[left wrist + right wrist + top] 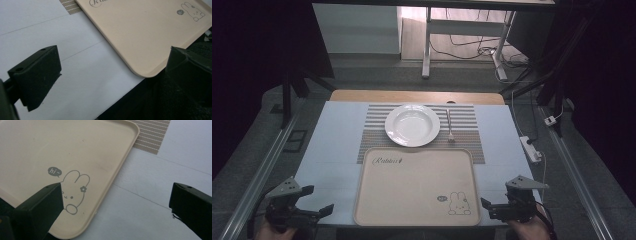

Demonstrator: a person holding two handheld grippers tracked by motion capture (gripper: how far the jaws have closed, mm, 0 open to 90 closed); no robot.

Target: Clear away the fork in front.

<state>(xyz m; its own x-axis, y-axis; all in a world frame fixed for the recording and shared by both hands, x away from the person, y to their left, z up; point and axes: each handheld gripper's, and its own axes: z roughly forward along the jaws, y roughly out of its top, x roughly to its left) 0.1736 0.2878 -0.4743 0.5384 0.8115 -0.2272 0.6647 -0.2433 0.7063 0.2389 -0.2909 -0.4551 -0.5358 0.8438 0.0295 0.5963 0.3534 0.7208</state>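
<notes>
A beige tray (412, 185) with a rabbit print lies at the table's near edge, with nothing on it. Behind it a white plate (412, 125) rests on a striped placemat (377, 135), and a fork (450, 125) lies to the plate's right. My left gripper (314, 212) hovers open at the near left corner, its jaws wide apart beside the tray's (140, 37) near left corner. My right gripper (492, 207) is open at the near right, jaws straddling the tray's (82, 150) near right corner by the rabbit print (73, 191).
The table has a pale blue-white cover (332, 150) with bare room left and right of the tray. A white power strip (531, 148) and cables hang off the right edge. Metal rails (262, 170) run along both sides, and a desk frame (427, 45) stands beyond.
</notes>
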